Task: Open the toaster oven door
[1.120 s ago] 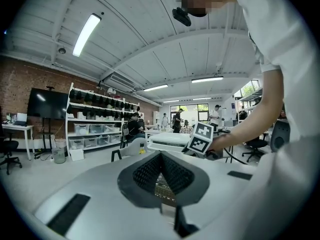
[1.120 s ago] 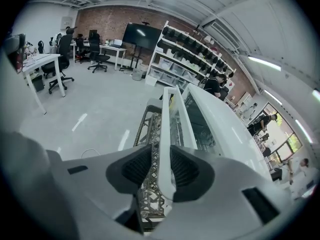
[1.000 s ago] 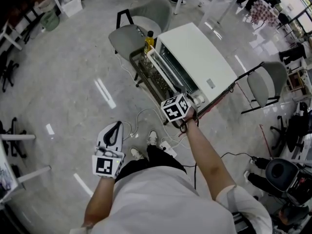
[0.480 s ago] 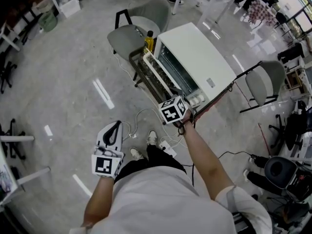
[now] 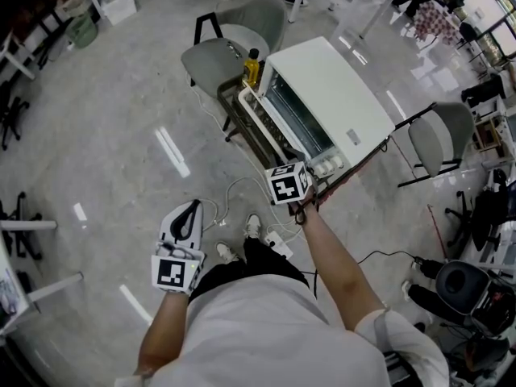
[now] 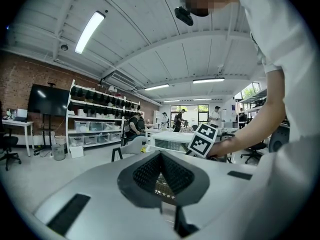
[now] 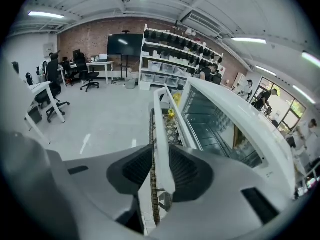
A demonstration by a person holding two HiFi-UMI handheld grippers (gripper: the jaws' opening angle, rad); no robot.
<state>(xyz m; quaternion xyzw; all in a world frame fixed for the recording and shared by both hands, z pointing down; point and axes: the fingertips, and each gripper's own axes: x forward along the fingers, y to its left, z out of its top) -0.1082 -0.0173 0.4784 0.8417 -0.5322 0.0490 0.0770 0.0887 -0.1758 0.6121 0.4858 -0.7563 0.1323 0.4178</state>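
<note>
The white toaster oven (image 5: 330, 95) stands on a low wire stand in front of me. Its glass door (image 5: 266, 131) hangs partly open, tilted away from the oven front. My right gripper (image 5: 299, 161) is shut on the door's white handle bar (image 7: 162, 134). In the right gripper view the bar runs straight between both dark pads (image 7: 186, 171), with the oven's glass and inside (image 7: 210, 124) to its right. My left gripper (image 5: 185, 216) hangs low at my left side, far from the oven. Its pads (image 6: 161, 176) meet with nothing held.
A yellow bottle (image 5: 253, 67) stands at the oven's far left corner. Grey chairs (image 5: 234, 43) stand behind it and a folding chair (image 5: 439, 139) to the right. White cables (image 5: 238, 196) and a power strip (image 5: 278, 244) lie on the floor by my feet.
My right gripper has drawn back slightly toward me with the handle, and the door stands a little further out from the oven. The left gripper has not moved.
</note>
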